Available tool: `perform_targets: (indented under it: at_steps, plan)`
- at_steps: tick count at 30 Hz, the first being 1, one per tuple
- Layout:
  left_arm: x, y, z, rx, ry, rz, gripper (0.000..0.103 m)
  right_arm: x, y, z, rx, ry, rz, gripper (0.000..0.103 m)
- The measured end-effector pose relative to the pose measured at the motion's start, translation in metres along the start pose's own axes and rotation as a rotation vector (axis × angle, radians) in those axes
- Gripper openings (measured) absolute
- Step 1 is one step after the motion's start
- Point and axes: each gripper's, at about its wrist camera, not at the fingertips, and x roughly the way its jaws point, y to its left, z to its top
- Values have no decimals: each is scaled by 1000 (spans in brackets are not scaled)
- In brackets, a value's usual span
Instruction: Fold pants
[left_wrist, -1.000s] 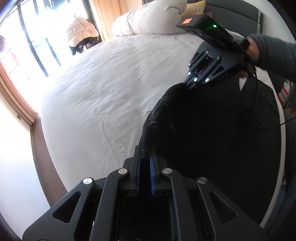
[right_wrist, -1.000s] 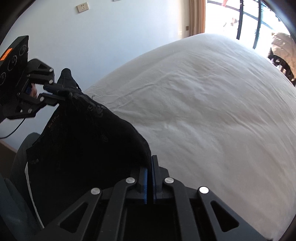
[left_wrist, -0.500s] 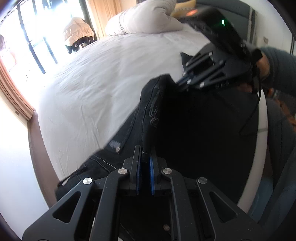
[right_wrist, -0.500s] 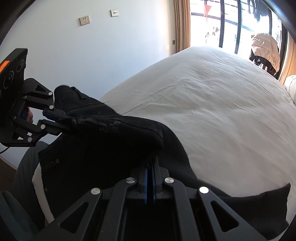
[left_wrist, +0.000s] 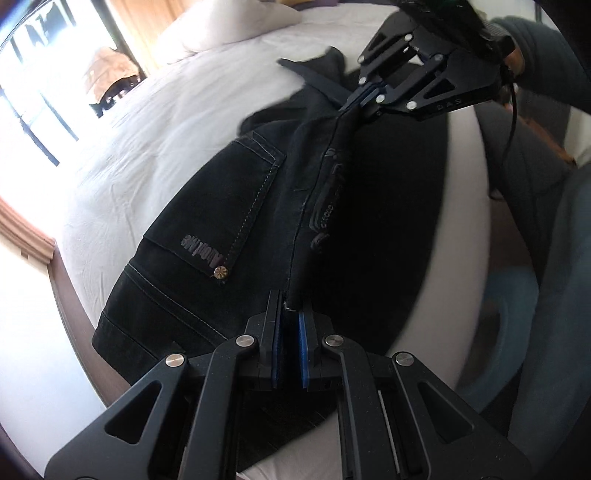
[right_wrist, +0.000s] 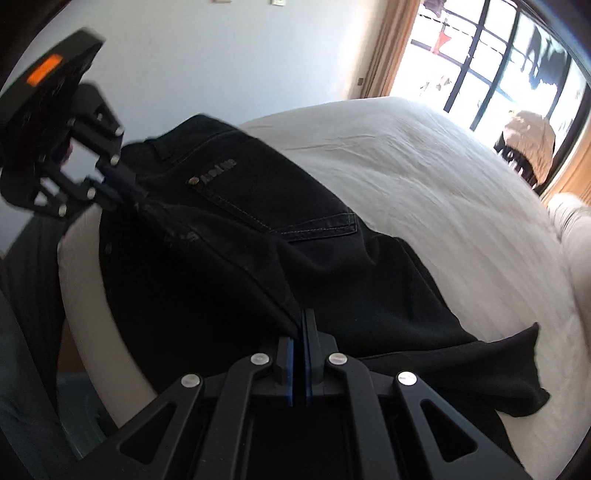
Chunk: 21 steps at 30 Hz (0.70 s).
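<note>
Black denim pants (left_wrist: 229, 221) lie spread over the near edge of a white bed (left_wrist: 166, 122), back pocket up; they also show in the right wrist view (right_wrist: 258, 229). My left gripper (left_wrist: 290, 314) is shut on one end of a taut edge of the pants. My right gripper (right_wrist: 300, 328) is shut on the other end of that edge. Each gripper shows in the other's view: the right gripper (left_wrist: 364, 98) and the left gripper (right_wrist: 123, 194). A pant leg end (right_wrist: 517, 376) lies on the sheet at the right.
A white pillow (left_wrist: 229, 29) lies at the head of the bed. A window with dark bars (right_wrist: 498, 55) and tan curtains is beyond the bed. A chair with a tan jacket (right_wrist: 528, 144) stands by it. The person's sleeve (left_wrist: 546, 66) is at top right.
Both grippers have swung the pants over onto the bed. The fabric hung bunched between them before; now it lies spread with the back pocket showing and a leg end on the sheet.
</note>
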Motion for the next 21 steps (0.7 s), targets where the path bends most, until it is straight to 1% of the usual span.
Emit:
perform_targets:
  at_steps: [4, 6, 10, 14, 19, 21]
  plan:
    - [4, -8, -8, 27, 13, -11, 6, -7, 33, -15, -78, 19, -56, 4]
    - [6, -17, -15, 52, 24, -9, 6, -3, 44, -18, -105, 29, -81, 4]
    - [19, -30, -19, 93, 45, -17, 6, 9, 59, -30, -151, 65, -130, 4]
    - [24, -31, -23, 96, 45, -24, 6, 12, 67, -36, -182, 87, -156, 4]
    - [27, -30, -29, 100, 54, -34, 6, 3, 95, -52, -237, 105, -190, 4]
    - [21, -37, -35, 114, 56, -34, 6, 5, 100, -54, -234, 113, -185, 4]
